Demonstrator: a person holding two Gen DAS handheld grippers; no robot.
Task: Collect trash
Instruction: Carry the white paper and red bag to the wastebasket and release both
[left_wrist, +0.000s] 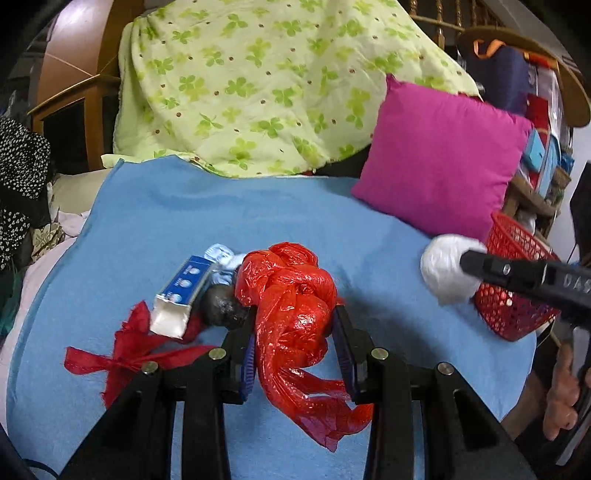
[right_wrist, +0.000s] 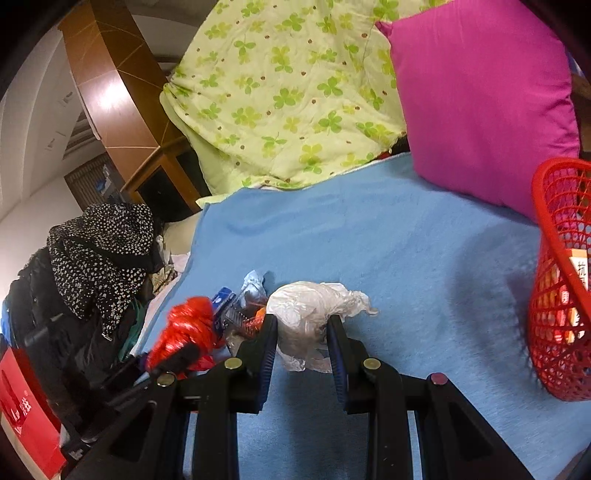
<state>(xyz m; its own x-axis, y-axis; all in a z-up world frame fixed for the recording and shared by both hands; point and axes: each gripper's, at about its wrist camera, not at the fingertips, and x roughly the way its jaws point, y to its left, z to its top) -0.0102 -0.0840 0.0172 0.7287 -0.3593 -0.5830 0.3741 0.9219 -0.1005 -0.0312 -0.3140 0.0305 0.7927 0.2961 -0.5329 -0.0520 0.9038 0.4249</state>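
blanket (left_wrist: 221, 229): blue, spread flat over the bed
quilt (left_wrist: 258, 85): pale green clover print, heaped at the far side
cushion (left_wrist: 443, 155): magenta, far right, leaning against the quilt
garment (right_wrist: 99, 254): black, white-dotted, left of the bed

One red plastic bag (left_wrist: 291, 295). One white plastic bag (right_wrist: 310, 314). One red basket (right_wrist: 557, 295). One pink pillow (left_wrist: 443, 155). One blue toothpaste box (left_wrist: 184, 291). One red paper scrap (left_wrist: 122, 350). One green clover quilt (left_wrist: 258, 81). One blue blanket (left_wrist: 221, 214).

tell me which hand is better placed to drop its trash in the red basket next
Right. Its tongs hold the white bag beside the red basket; the left tongs hold the red bag farther away.
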